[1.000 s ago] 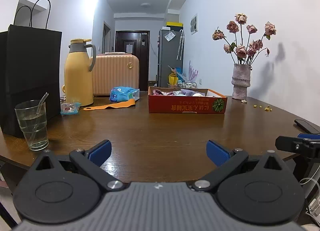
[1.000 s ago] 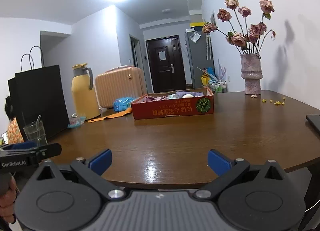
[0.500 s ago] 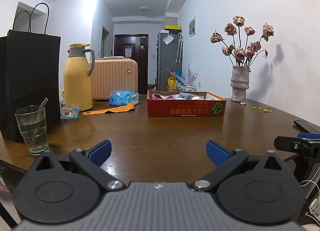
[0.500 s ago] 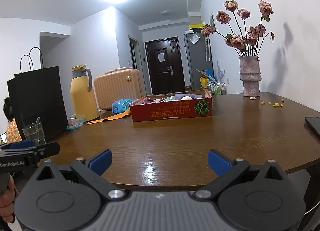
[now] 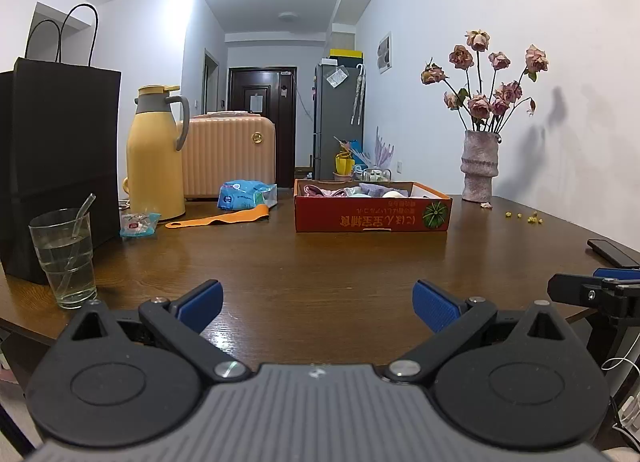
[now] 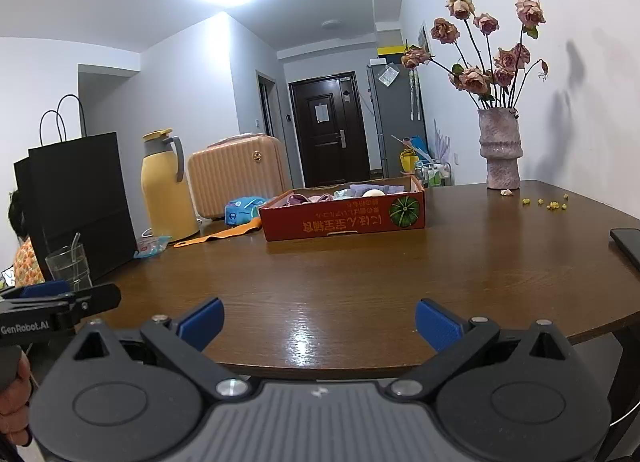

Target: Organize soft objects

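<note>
A shallow red cardboard box [image 5: 372, 217] stands on the far middle of the brown table [image 5: 320, 274]; it also shows in the right wrist view [image 6: 344, 219]. Several soft cloth items [image 5: 340, 191] in pink, purple and white lie inside it [image 6: 340, 194]. My left gripper [image 5: 318, 302] is open and empty, low over the table's near edge, far from the box. My right gripper [image 6: 319, 322] is open and empty, also at the near edge. Each gripper shows at the side of the other's view.
A black paper bag [image 5: 56, 161], a glass of water with a straw [image 5: 64, 258], a yellow jug [image 5: 154, 157], a peach suitcase [image 5: 228, 157], a blue packet [image 5: 244, 195] and an orange strap [image 5: 224, 217] stand left. A vase of roses [image 5: 480, 165] and a phone [image 5: 610, 252] are right.
Both grippers have sunk a little and tilted up, so the table and box sit lower in view. Both stay open and empty.
</note>
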{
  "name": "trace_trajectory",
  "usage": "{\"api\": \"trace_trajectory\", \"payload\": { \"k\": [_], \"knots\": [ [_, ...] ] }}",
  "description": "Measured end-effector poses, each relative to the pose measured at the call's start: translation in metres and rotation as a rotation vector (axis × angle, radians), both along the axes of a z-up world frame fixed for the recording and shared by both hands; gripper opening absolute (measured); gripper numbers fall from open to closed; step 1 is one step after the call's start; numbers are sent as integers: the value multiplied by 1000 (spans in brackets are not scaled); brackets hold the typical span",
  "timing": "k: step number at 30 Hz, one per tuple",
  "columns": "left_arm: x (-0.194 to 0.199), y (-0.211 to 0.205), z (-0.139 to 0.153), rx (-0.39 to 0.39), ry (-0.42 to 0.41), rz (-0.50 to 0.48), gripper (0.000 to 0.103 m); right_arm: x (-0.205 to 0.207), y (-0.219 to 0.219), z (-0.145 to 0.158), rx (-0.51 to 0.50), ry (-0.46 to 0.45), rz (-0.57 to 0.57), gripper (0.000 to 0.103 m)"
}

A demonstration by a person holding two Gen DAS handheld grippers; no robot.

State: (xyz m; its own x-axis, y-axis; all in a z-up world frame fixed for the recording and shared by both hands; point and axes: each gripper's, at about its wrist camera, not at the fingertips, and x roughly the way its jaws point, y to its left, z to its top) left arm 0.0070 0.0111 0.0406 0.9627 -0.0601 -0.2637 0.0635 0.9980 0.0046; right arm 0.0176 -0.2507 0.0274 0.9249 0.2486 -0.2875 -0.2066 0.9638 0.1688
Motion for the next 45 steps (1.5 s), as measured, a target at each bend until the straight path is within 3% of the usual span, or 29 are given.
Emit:
{"api": "trace_trajectory", "payload": {
  "k": [45],
  "knots": [
    [0, -2, 0, 6, -5, -3, 103, 0, 1, -2, 4, 0, -3, 103]
  ]
}}
